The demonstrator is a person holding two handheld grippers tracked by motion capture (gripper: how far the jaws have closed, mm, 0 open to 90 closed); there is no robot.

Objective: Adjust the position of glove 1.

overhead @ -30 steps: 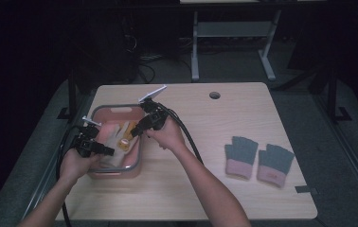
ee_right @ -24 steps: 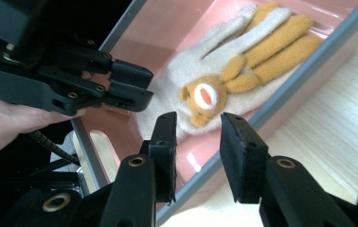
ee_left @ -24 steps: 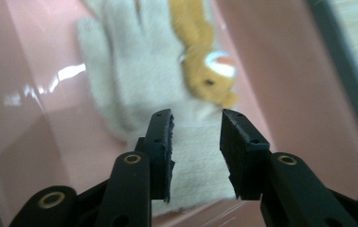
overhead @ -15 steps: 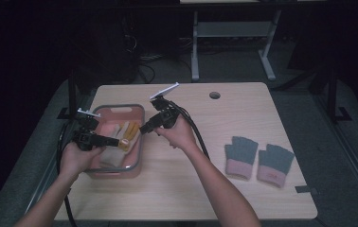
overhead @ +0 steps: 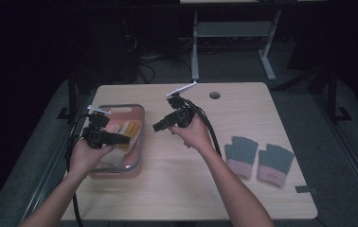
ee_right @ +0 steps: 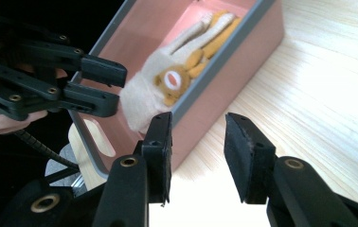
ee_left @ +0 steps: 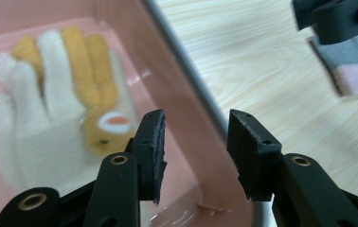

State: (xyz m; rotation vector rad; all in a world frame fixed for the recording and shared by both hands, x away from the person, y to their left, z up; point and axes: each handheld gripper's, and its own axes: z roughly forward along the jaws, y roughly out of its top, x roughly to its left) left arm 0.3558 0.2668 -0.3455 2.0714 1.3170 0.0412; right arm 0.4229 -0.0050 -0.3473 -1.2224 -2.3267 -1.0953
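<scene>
Both pairs of jaws stand apart with nothing between their pads, and both have just been opening. Between the jaws of the left gripper [ee_left: 193, 156] runs the grey-edged wall of the pink bin [ee_left: 186, 99], close below them. Just past its left jaw, on the bin's floor, lies the cream and orange glove pair [ee_left: 58, 118], flat, fingers pointing away, a small round orange patch nearest the jaw. Beyond its right jaw is bare wooden table [ee_left: 262, 71], and farther off the right gripper [ee_left: 338, 19] shows dark at the top edge, with the grey and pink gloves [ee_left: 352, 66] behind it.

From the right gripper's own view, table lies directly under its jaws; the bin's long wall begins just ahead of the left jaw, the glove pair inside it beyond that, and the left gripper hangs over the bin's near end, off to the left.

From above, the right gripper hovers over the table just beside the bin.
</scene>
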